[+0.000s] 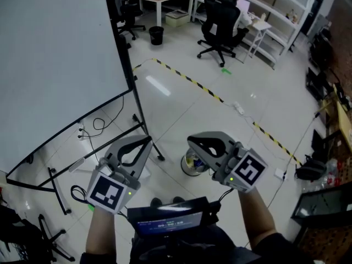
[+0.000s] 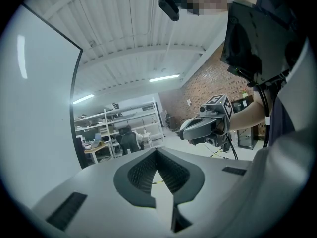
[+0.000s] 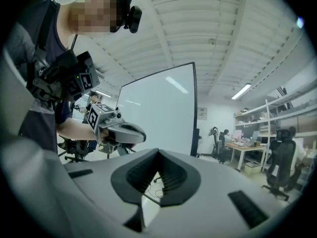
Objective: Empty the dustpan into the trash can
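Trash can (image 1: 192, 166): a small round bin stands on the floor (image 1: 181, 100) just ahead of the person. It is partly hidden behind the right claw (image 1: 191, 142), and mixed contents show inside it.

Dustpan: not in any view, so its place cannot be given.

Left claw (image 1: 147, 141): fully closed, with nothing between the jaws.

Right claw: fully closed and likewise empty.

Both claws are held up off the floor, roughly level and angled toward each other, beside the whiteboard (image 1: 55, 65).

Step in hand: cannot be determined. The scene fits a dustpan that is yet to be taken up. It fits equally one that has been tipped out and set aside. If the dustpan is to be handled again, a claw must open, since neither grips anything now.
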Demonstrator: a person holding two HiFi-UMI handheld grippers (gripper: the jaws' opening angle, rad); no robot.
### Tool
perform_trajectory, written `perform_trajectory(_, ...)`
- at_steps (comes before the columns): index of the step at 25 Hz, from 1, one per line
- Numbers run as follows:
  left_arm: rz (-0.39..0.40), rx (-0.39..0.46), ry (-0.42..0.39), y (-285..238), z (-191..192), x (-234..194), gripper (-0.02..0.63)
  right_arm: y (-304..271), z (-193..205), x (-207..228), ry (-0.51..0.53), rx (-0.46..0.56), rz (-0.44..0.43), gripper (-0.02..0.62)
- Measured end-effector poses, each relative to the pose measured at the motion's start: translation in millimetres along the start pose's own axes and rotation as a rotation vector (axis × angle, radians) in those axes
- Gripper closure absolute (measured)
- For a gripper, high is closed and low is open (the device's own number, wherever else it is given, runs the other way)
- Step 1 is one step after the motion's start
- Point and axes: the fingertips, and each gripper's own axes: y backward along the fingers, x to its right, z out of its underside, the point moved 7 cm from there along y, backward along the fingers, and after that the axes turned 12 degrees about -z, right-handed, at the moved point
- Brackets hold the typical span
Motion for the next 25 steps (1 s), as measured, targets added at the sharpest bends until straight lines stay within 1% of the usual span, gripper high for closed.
perform_trajectory(9, 0.012, 0.016, -0.030, 9.6, -8.6, 5.9, 0.606, 8.0, -11.3, -9.7, 0.027, 0.017, 0.005, 0.588)
perform_trajectory(19, 0.020, 0.031, -0.052, 13.6, -17.0, 8.3, 0.606, 14.0, -21.0, -16.1, 0.035, 0.023, 0.009, 0.588)
perform_trajectory(25, 0.017, 0.041, -0.059, 17.9, -22.1, 7.6, 0.606, 13.0, -26.6, -20.5, 0.064, 0.016, 0.005, 0.588)
